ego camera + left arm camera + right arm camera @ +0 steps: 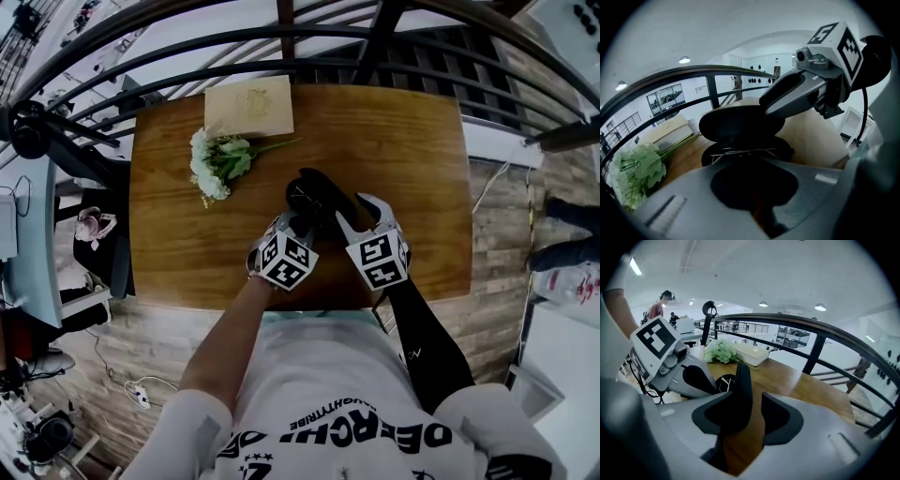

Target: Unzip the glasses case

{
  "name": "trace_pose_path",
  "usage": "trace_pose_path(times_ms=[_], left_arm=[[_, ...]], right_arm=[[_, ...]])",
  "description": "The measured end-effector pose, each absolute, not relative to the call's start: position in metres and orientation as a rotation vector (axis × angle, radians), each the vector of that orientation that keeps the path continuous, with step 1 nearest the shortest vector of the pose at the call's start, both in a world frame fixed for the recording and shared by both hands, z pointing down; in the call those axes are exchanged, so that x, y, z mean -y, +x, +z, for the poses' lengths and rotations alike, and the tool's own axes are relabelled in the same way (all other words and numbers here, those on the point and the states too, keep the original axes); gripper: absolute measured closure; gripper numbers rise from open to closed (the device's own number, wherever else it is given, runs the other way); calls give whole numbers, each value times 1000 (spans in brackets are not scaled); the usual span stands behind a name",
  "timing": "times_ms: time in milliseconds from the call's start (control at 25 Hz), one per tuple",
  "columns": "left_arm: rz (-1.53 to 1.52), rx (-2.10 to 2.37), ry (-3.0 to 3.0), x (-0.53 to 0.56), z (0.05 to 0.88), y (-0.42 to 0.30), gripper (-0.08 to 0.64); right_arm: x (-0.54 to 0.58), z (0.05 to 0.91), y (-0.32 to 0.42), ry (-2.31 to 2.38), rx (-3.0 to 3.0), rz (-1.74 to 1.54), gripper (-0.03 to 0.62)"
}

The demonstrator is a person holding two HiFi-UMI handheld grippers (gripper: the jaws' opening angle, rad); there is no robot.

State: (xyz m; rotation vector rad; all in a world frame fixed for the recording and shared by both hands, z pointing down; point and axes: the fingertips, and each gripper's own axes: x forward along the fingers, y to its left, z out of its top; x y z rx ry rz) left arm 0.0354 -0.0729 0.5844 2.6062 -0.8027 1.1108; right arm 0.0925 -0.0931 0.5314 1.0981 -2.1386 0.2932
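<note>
Reading near to far: left gripper (289, 225) has its jaws narrow and, as far as its own view shows, clamped on the near end of the glasses case (314, 195), pinning the lower shell to the table (412, 159). Dark pads and dark case merge there, so that grip is a judgement.

Right gripper (361, 220) sits just beside it, jaws about half apart. The lid (740, 123) stands edge-on between them, against one pad, with a strip of bare wood showing before the other pad. That is not a clamp, more a prop.

Case sits mid-table, toward the near edge. Lid is hinged up off the base and the wire-framed glasses (745, 151) are visible inside.

Status: the zip must already be run round, since the lid could not stand open otherwise. The zip pull itself is too small to make out. Unzip looks done. What is left is at most laying the lid fully back and letting go.

Further out, flowers (214, 164) lie toward the far left corner and a flat box (248, 106) lies at the far edge, both well apart from the case. Railing (234, 42) is beyond.
</note>
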Motion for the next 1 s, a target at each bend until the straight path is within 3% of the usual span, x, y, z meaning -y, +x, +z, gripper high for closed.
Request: trace_pose_path(times_ms=[640, 800, 880, 1000], left_arm=[[1060, 814, 2573, 71, 590, 29, 552], [1034, 821, 2563, 65, 590, 29, 554], [1031, 809, 2576, 61, 588, 32, 554], [1046, 750, 2613, 45, 585, 39, 555]], right_arm=[[124, 607, 153, 1180, 1938, 552, 373], [119, 610, 148, 1154, 1940, 606, 413], [115, 610, 139, 1102, 1947, 564, 506], [112, 606, 131, 1067, 1949, 493, 514]])
